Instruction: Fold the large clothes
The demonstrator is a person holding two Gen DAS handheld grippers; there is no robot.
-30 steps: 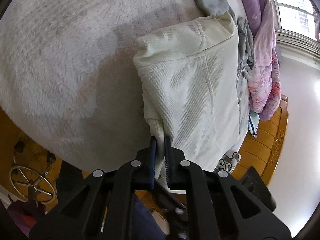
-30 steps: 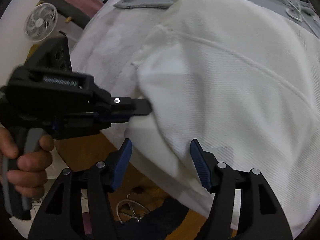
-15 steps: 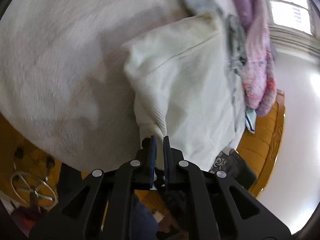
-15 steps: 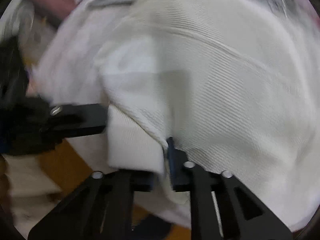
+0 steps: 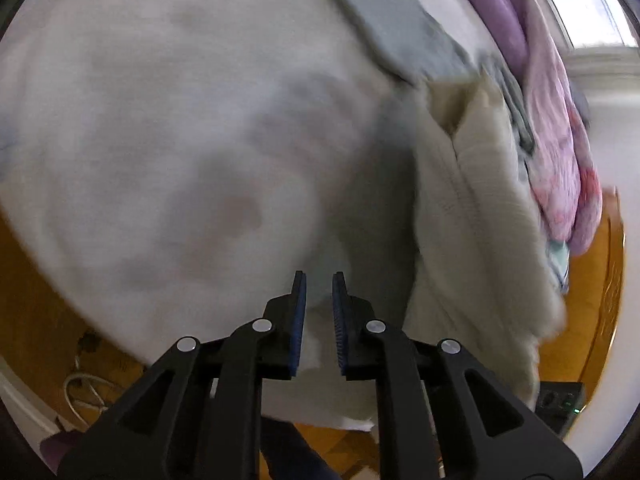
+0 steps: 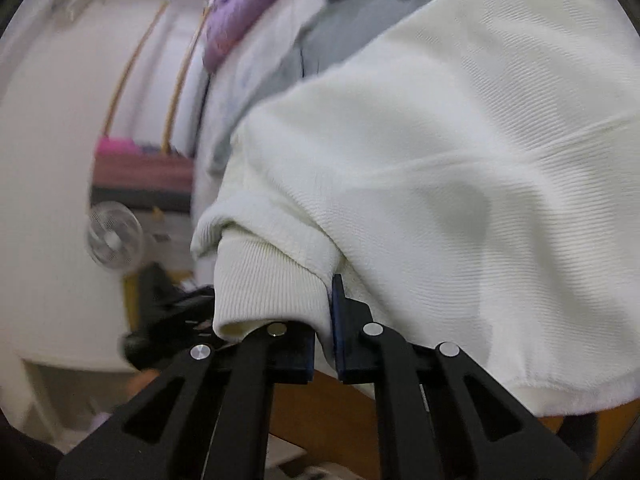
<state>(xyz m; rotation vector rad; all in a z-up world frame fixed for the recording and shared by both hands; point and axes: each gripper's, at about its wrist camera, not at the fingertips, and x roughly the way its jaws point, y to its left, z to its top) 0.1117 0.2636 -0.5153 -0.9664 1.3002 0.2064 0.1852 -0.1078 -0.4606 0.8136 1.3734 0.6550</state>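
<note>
1. Left wrist view first: the left tool (image 5: 319, 304) hangs over the pale fleecy bed cover (image 5: 168, 128). Its jaws stand a little apart and are opening, with nothing between the blue pads. It holds no cloth.
2. To the right in that same view, the cream sweatshirt (image 5: 480, 216) lies on the bed, just beside the released tool and not touching it. A grey garment (image 5: 392, 20) lies beyond it, and a purple-pink quilt (image 5: 560, 128) is bunched along the far side near the window.
3. Right wrist view: the right tool (image 6: 322, 320) is clenched on the ribbed cuff (image 6: 268, 280) of the cream sweatshirt (image 6: 460, 160), with the knit pinched between the pads. A fan (image 6: 114, 236) stands blurred at the left.
4. Handling, as a judgement: the sweatshirt looks soft, thick and limp, fairly light, neither slippery nor fragile. It will sag and drag rather than hold a shape. The ribbed cuffs, hem and seams look like the firmest places to take hold, since the denser knit should slip less.
5. Orientation: in the left view the body's long axis runs from the near edge of the bed away toward the grey garment. The gripped sleeve points back toward the right tool, cuff opening nearest the camera.
</note>
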